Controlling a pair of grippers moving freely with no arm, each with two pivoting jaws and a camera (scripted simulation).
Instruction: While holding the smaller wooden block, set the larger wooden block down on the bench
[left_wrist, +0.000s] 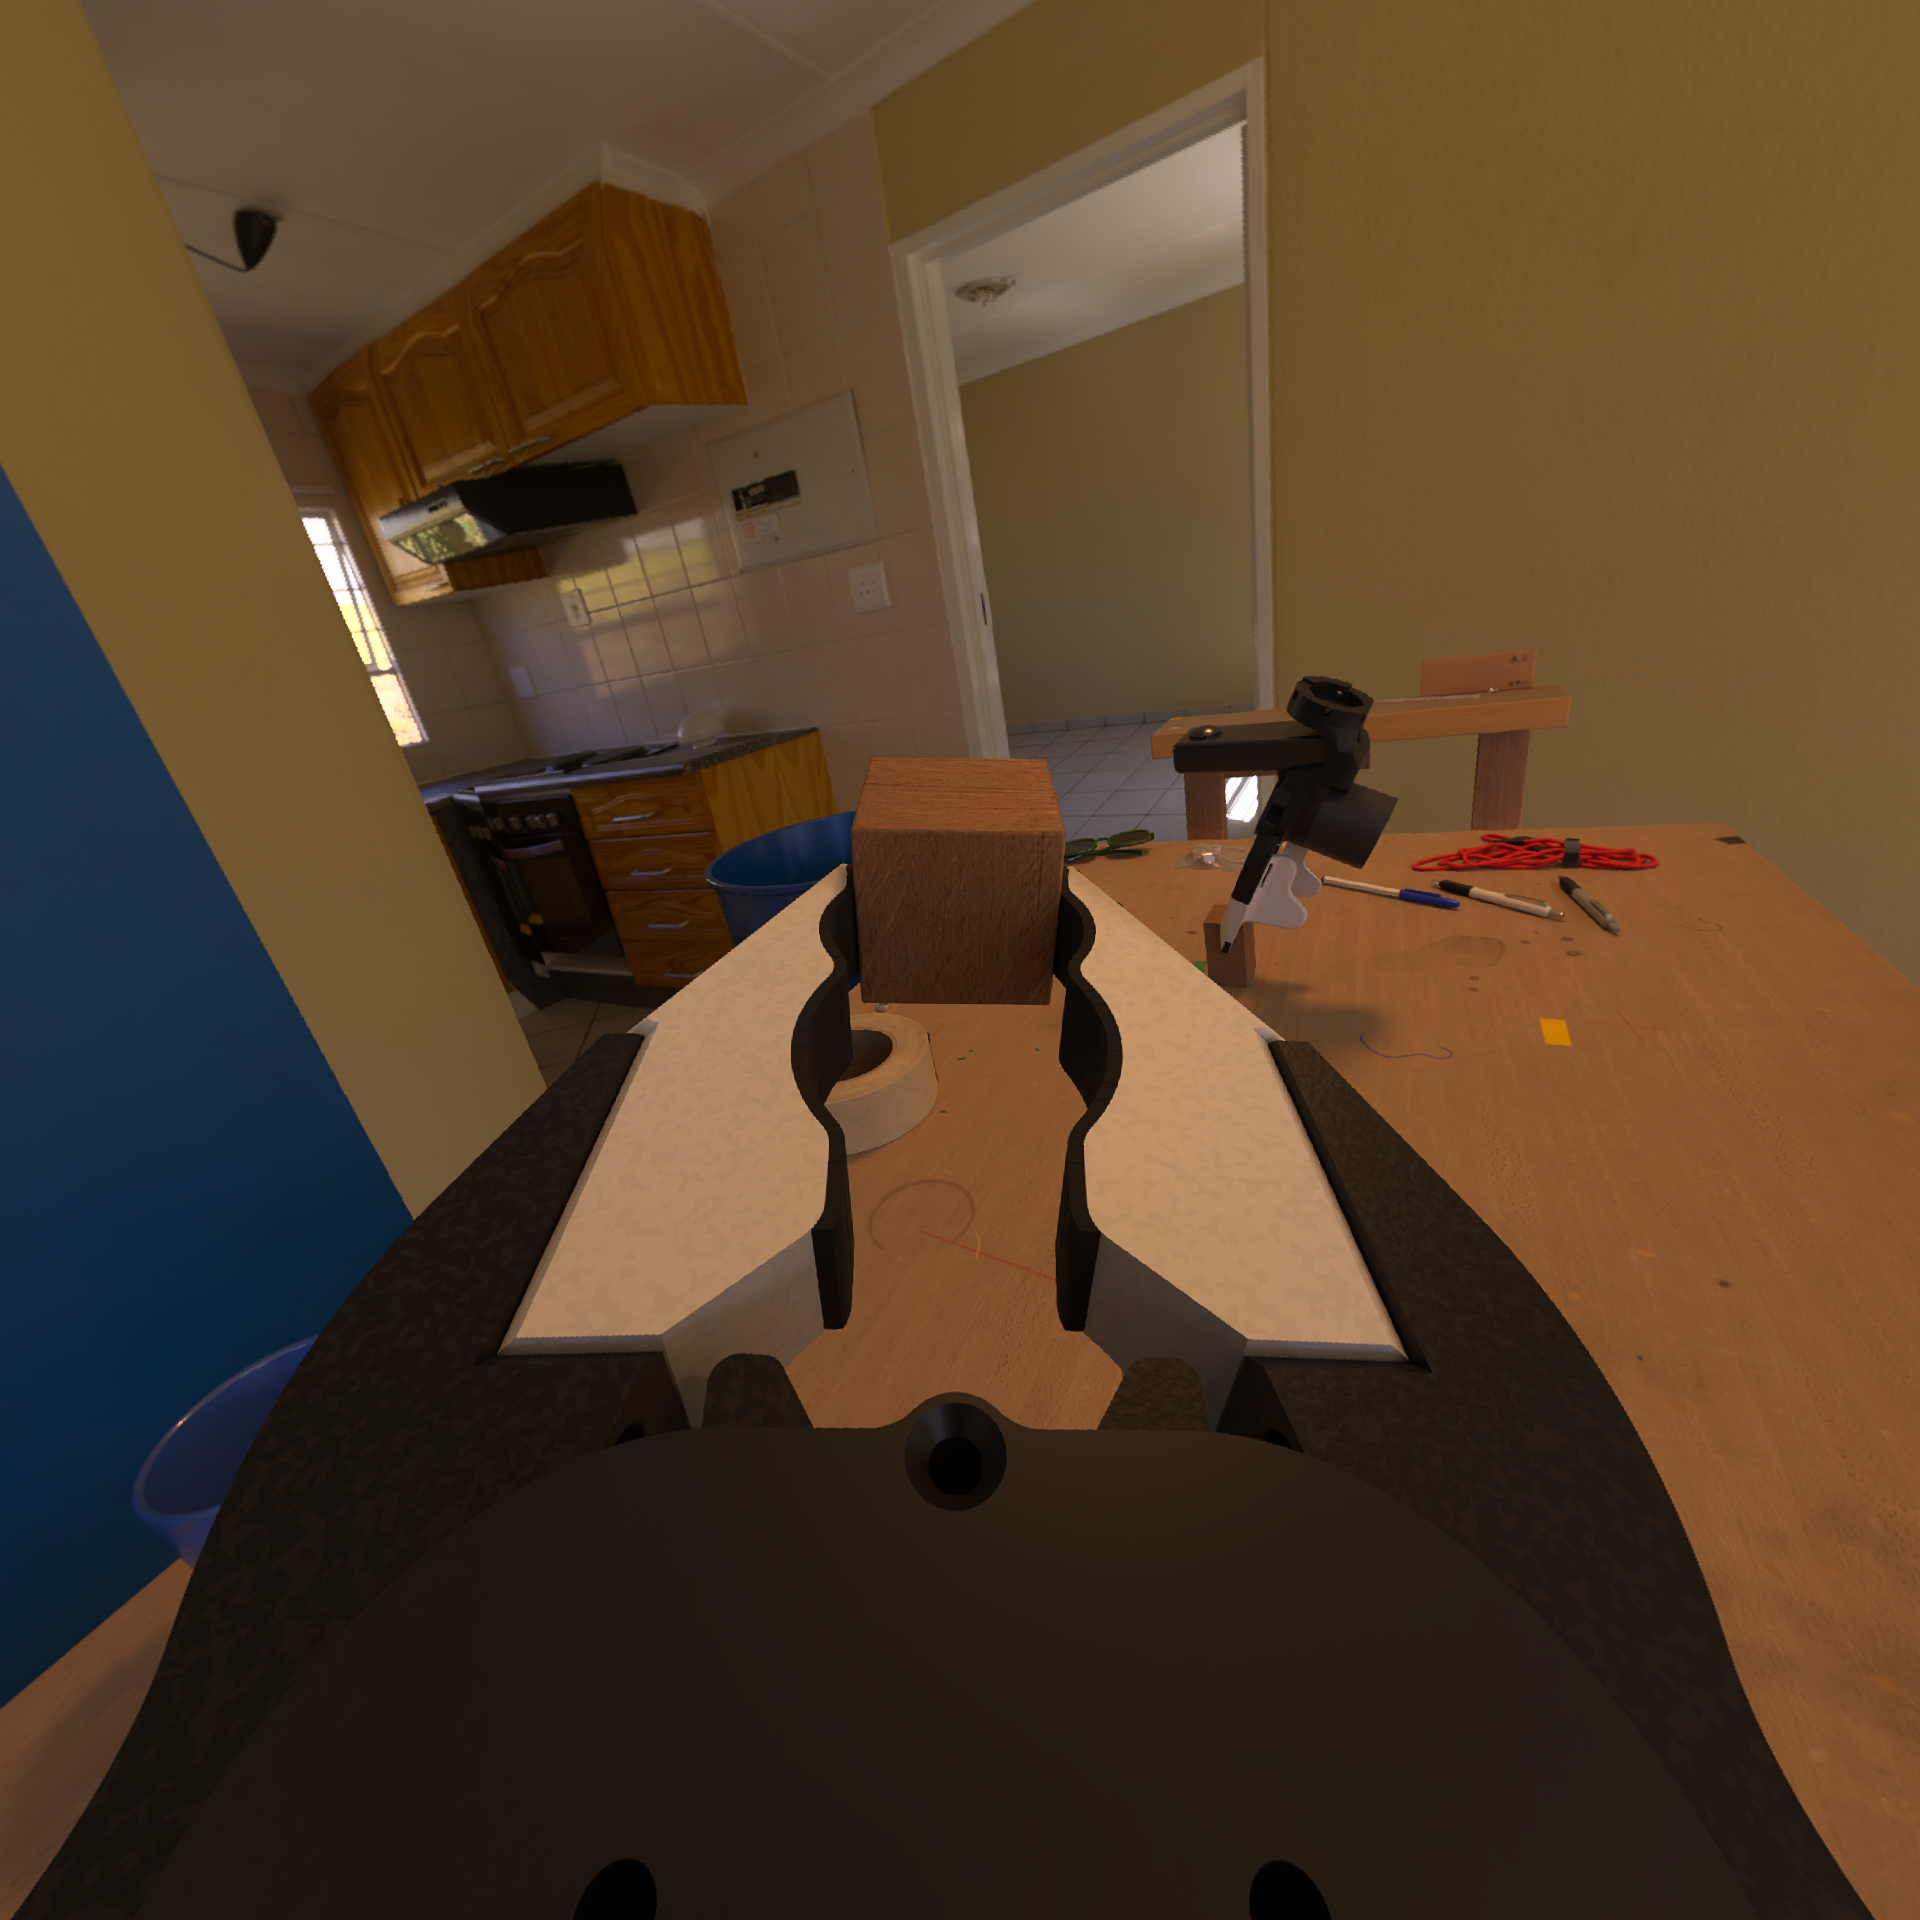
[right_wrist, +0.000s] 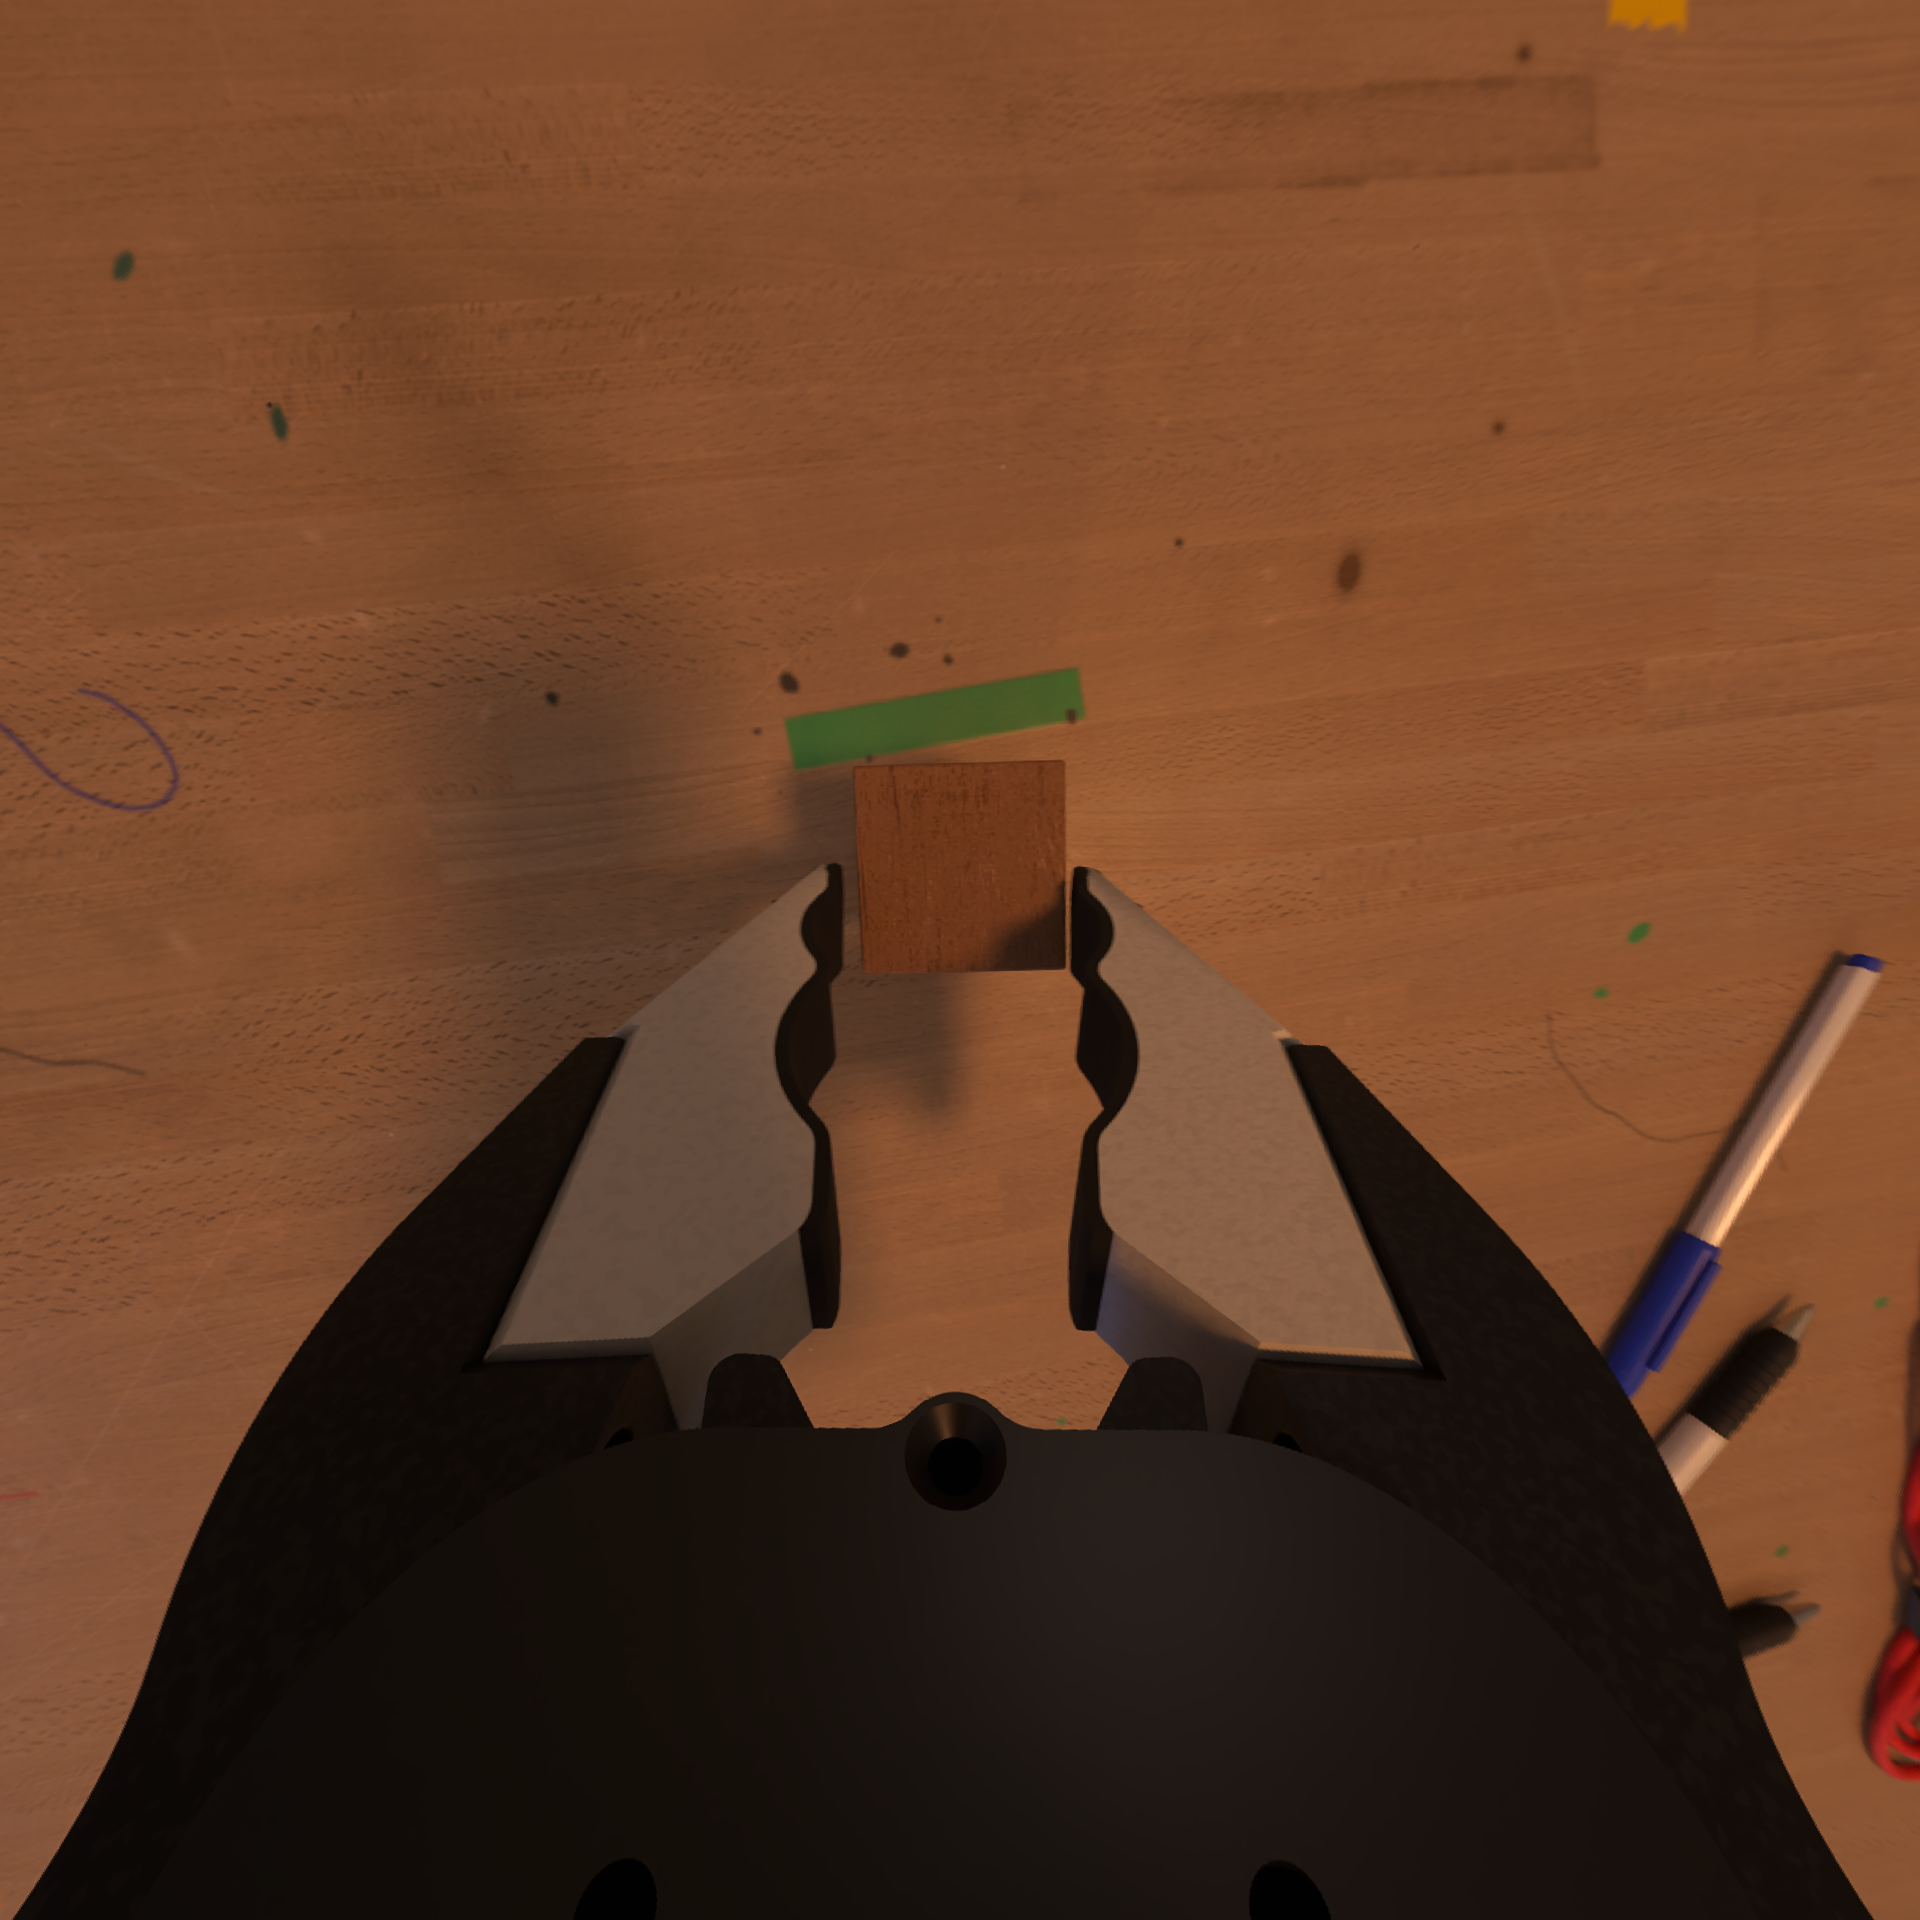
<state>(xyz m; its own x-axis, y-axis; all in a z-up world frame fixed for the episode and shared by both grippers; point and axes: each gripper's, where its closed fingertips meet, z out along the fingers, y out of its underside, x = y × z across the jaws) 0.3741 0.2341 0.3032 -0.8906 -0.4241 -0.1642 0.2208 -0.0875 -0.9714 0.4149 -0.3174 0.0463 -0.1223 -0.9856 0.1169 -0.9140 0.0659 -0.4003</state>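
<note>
My left gripper (left_wrist: 956, 894) is shut on the smaller wooden block (left_wrist: 956, 894), a brown cube held at the fingertips above the wooden bench (left_wrist: 1558, 1195). The larger wooden block (right_wrist: 961, 868) stands on the bench (right_wrist: 520, 416) just below a green tape strip (right_wrist: 935, 717). My right gripper (right_wrist: 956, 883) points straight down over it, with one fingertip on each side and a thin gap showing on both. In the left wrist view the right gripper (left_wrist: 1236, 930) hangs over that block (left_wrist: 1236, 966), farther off to the right.
A roll of tape (left_wrist: 883, 1091) lies under my left fingers. Pens (left_wrist: 1496, 899) and a red cord (left_wrist: 1538, 854) lie at the back right. They also show at the right edge of the right wrist view, as pens (right_wrist: 1756, 1153) and cord (right_wrist: 1896, 1704). A blue bucket (left_wrist: 779, 873) stands beyond the bench's left edge.
</note>
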